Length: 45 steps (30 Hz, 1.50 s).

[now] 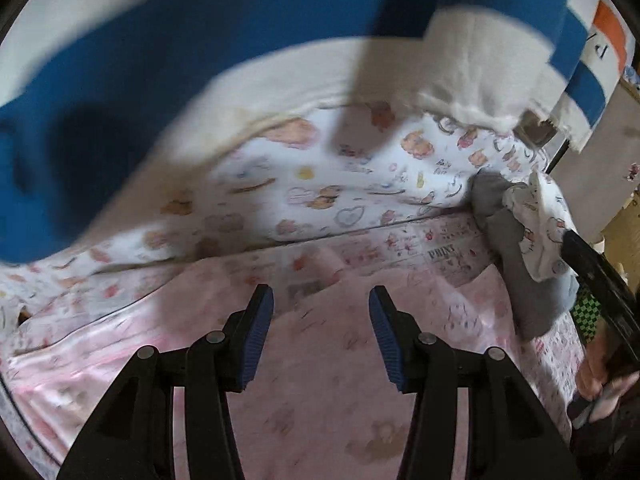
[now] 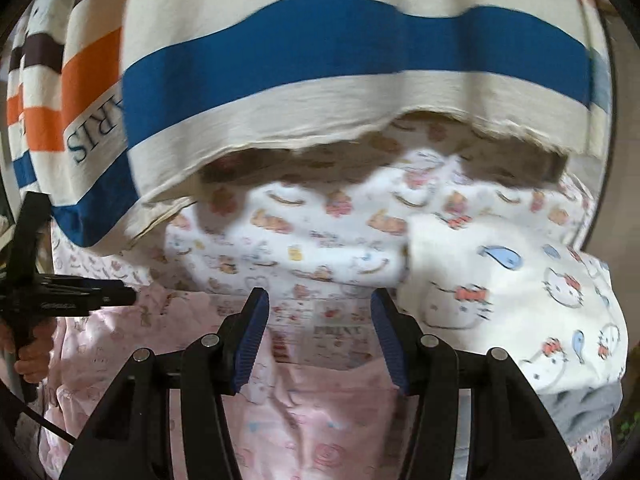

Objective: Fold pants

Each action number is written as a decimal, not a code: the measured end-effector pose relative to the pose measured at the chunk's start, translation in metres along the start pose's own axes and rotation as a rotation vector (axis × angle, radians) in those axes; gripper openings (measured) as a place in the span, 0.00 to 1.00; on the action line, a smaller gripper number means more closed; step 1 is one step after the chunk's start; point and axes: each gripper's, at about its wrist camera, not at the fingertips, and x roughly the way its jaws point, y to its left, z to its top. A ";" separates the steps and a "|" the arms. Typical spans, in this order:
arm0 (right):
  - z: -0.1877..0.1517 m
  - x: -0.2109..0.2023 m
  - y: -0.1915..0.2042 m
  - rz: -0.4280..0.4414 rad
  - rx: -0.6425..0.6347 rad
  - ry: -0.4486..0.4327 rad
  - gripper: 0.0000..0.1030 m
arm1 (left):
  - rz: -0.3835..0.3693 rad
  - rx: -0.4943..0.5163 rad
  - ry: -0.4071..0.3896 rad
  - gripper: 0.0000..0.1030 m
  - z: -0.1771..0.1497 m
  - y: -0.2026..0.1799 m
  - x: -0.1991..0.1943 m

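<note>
Left wrist view: the left gripper (image 1: 321,300) has its jaws about half apart with nothing between the blue pads, only the pink sheet (image 1: 320,408) of the bed under them. The right wrist view shows the same for the right gripper (image 2: 320,304), its jaws also parted and empty over the pink sheet. Just past both sets of jaws the sheet ends at a white bear-print cloth (image 1: 320,184), a bulky band lying crosswise to both grippers, its long axis running left to right. I cannot tell for certain which cloth is the pants. The likeliest candidate, as I judge it, is the small heap to the right: a white cat-print garment (image 2: 500,300) lying on top of a grey garment (image 2: 580,404). This heap sits ahead and to the right of the right jaws. From the left gripper it is far off to the right, with the right gripper in between. So the right hand is the nearer one, and a reach would have to swing rightward, not straight ahead. The heap is bunched, so no leg line or waistband shows and its long axis cannot be read. Farthest back, a striped towel (image 2: 320,60) hangs over the bedding.
</note>
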 end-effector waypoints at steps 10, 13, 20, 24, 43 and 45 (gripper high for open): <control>-0.013 -0.006 -0.031 -0.020 0.035 0.034 0.53 | 0.065 0.050 0.090 0.01 0.001 -0.015 0.048; -0.015 -0.007 -0.036 -0.022 0.048 0.043 0.53 | 0.135 0.073 0.068 0.01 -0.007 -0.012 0.044; -0.024 -0.005 -0.033 -0.008 0.040 0.077 0.53 | 0.287 0.134 0.048 0.01 -0.040 0.008 0.012; -0.029 0.002 -0.029 0.039 0.051 0.124 0.53 | 0.275 0.134 0.058 0.01 -0.058 0.021 0.001; -0.042 0.126 -0.020 -0.076 0.075 0.488 0.27 | 0.215 0.119 0.076 0.02 -0.064 0.027 0.004; -0.043 0.125 -0.021 -0.063 0.083 0.479 0.21 | 0.196 0.116 0.073 0.02 -0.062 0.026 0.002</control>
